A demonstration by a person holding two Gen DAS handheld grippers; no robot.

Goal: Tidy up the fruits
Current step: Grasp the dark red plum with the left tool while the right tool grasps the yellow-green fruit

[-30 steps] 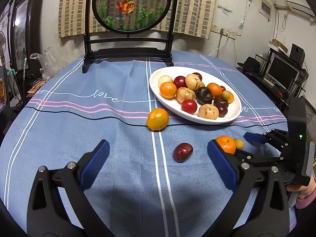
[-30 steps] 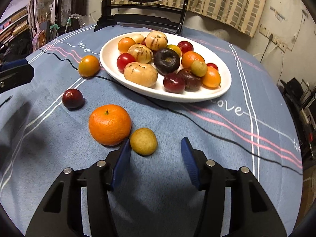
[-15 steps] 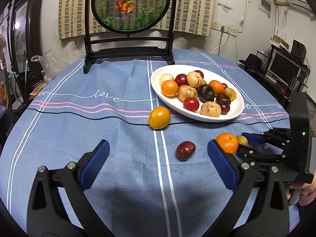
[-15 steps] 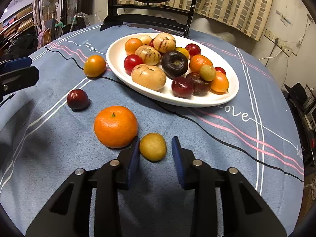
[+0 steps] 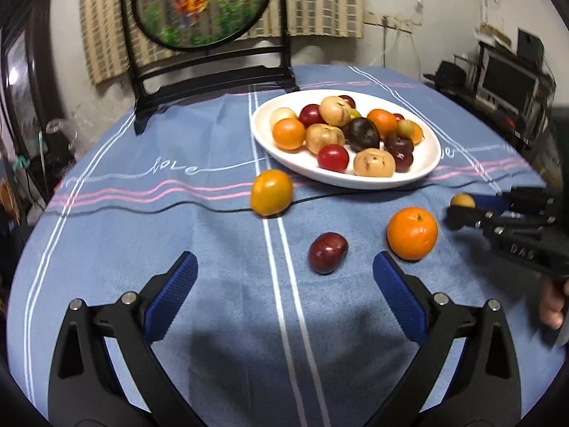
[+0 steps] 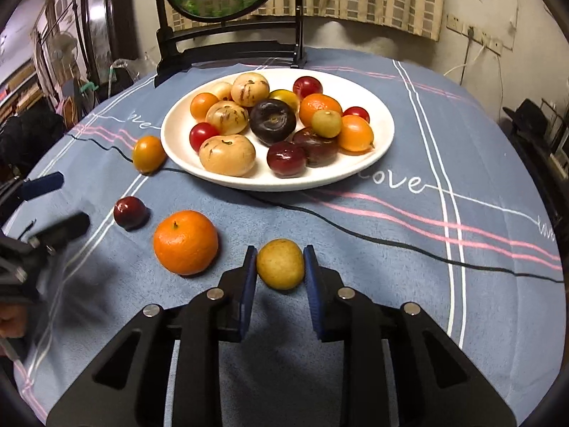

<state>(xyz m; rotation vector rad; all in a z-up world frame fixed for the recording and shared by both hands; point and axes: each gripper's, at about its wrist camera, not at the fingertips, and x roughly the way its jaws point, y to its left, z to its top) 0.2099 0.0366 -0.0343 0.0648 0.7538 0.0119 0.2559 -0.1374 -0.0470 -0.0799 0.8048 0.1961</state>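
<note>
Right gripper (image 6: 280, 267): ribbed blue pads clamped on a small round yellow fruit (image 6: 280, 264) with matte, speckled skin, held near side of the white oval plate (image 6: 384, 142), just right of the orange (image 6: 185, 242). Left gripper (image 5: 284, 291): jaws spread wide, nothing between them, hovering over blue cloth (image 5: 199, 242). Glossy dark red plum (image 5: 327, 252) lies on the cloth near side of the plate, between orange, dimpled peel, and smooth yellow-orange fruit (image 5: 271, 192), which touches the plate's near rim. Plate is glazed and shallow, piled with tan streaked, red, orange and dark purple round fruits. Cloth is fuzzy, with pink and white stripes.
</note>
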